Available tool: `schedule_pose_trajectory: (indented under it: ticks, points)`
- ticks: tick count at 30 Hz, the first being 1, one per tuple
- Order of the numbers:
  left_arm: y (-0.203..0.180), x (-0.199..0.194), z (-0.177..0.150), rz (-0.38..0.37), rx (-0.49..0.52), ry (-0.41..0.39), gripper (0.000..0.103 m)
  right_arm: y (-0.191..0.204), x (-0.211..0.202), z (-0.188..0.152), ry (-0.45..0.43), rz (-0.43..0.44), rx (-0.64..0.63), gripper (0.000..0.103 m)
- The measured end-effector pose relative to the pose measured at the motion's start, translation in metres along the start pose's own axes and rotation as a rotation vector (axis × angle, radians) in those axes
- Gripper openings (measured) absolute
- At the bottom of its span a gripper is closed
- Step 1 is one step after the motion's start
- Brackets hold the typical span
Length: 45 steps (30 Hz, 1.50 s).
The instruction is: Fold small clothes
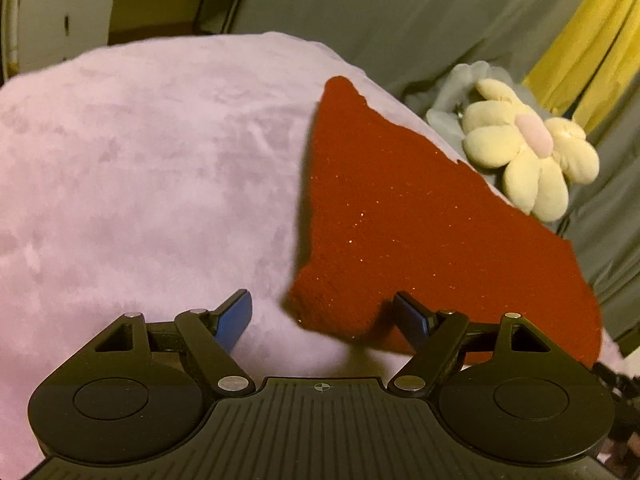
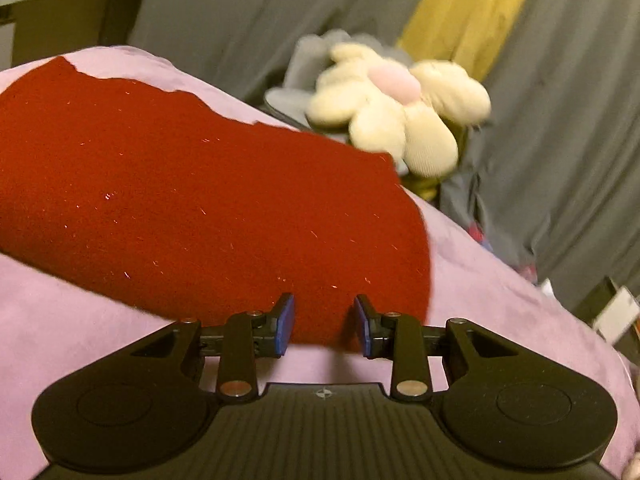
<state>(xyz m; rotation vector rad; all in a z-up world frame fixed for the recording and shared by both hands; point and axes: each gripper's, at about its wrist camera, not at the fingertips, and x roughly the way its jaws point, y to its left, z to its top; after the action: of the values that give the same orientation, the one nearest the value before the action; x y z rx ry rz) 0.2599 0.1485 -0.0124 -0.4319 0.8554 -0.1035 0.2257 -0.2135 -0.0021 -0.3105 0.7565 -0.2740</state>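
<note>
A small dark red knit garment (image 1: 384,216) lies spread on a pale pink plush blanket (image 1: 140,168), toward the blanket's right side as the left wrist camera sees it. The fabric is a deep, even red with a fine fuzzy surface and tiny glinting threads scattered across it. Its outline is irregular: from the left wrist view it tapers to a narrow point at the far end and widens toward the camera, with a stepped, slightly ragged far edge and a rounded near corner that lifts a little off the blanket and casts a shadow. From the right wrist view the same red cloth (image 2: 200,200) fills the left and centre, its right edge curving down in a smooth arc. The left gripper (image 1: 324,316) has its blue-padded jaws spread wide; the garment's near corner sits between them, closer to the right pad, and nothing is clamped. The right gripper (image 2: 324,324) has its jaws partly closed with a clear gap; the garment's near edge lies in that gap, but the pads do not press on it. Beyond the blanket sits a cream flower-shaped plush (image 2: 400,112) with a pink centre, against grey drapery (image 2: 240,20) and a yellow cloth strip (image 2: 472,12).
</note>
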Motion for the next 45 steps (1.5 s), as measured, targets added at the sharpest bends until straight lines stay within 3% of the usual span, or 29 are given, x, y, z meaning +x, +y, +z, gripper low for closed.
schedule_pose_trajectory:
  ticks: [3,11,16,20,24,27,30,32,35,37,40,44,45]
  points:
    - [0.006,-0.001,0.0,-0.031,-0.033,0.007,0.083,0.002,-0.015,0.003,-0.021,0.002,-0.017,0.03]
    - [0.008,-0.003,0.001,-0.054,-0.023,0.066,0.083,0.05,-0.038,0.031,-0.147,0.212,0.068,0.03]
    - [0.004,0.001,-0.002,-0.047,0.011,0.098,0.083,0.063,-0.026,0.026,-0.189,0.302,0.148,0.02]
    - [0.006,0.01,-0.002,-0.064,-0.062,0.095,0.091,0.057,-0.009,0.015,-0.226,0.288,0.135,0.02]
    - [0.006,0.017,0.005,-0.155,-0.176,0.068,0.089,0.04,0.004,0.017,-0.235,0.284,0.195,0.02]
    - [0.007,0.033,0.009,-0.168,-0.27,0.074,0.089,0.041,0.009,0.016,-0.233,0.306,0.197,0.02]
    - [0.008,0.043,0.01,-0.169,-0.313,0.067,0.078,0.047,0.001,0.016,-0.253,0.377,0.2,0.019]
    - [0.009,0.047,0.012,-0.186,-0.342,0.073,0.061,0.049,-0.003,0.017,-0.255,0.417,0.213,0.019]
    - [0.011,0.045,0.016,-0.234,-0.368,0.031,0.059,0.053,-0.007,0.018,-0.274,0.434,0.213,0.019]
    - [0.013,0.046,0.016,-0.231,-0.377,-0.001,0.06,0.057,-0.011,0.018,-0.292,0.442,0.202,0.019]
    - [0.014,0.057,0.017,-0.209,-0.402,0.015,0.062,0.067,-0.008,0.019,-0.271,0.42,0.174,0.017]
    - [0.014,0.055,0.024,-0.231,-0.387,-0.017,0.037,0.08,-0.006,0.016,-0.258,0.387,0.109,0.016]
    - [0.013,0.054,0.026,-0.234,-0.381,-0.021,0.036,0.08,-0.007,0.016,-0.26,0.384,0.108,0.016]
